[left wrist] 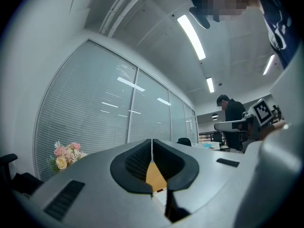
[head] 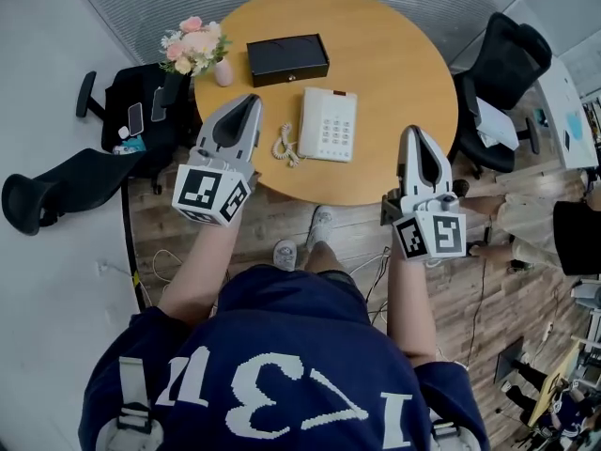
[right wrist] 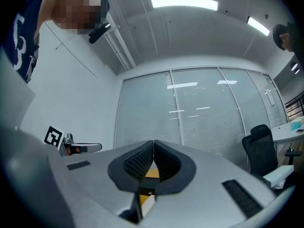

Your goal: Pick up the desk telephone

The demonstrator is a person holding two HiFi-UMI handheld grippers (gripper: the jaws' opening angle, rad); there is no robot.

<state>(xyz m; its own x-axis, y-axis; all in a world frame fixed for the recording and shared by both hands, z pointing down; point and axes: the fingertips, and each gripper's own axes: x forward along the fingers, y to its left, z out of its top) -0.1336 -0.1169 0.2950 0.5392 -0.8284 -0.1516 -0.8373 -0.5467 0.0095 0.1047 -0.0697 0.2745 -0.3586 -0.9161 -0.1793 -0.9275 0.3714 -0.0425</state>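
Observation:
A white desk telephone (head: 327, 124) with a coiled cord lies on the round wooden table (head: 394, 59), near its front edge. My left gripper (head: 247, 102) hovers over the table's left front edge, to the left of the phone, jaws shut on nothing. My right gripper (head: 411, 133) hangs at the table's right front edge, to the right of the phone, also shut and empty. In the left gripper view the tips of the left gripper (left wrist: 152, 141) meet, with a sliver of table and phone below. The right gripper (right wrist: 153, 143) shows its tips pressed together too.
A black box (head: 287, 58) lies behind the phone, and a pink vase of flowers (head: 195, 49) stands at the table's left edge. Black office chairs (head: 502, 73) flank the table, one (head: 66, 186) at the left. A person stands far off in the left gripper view.

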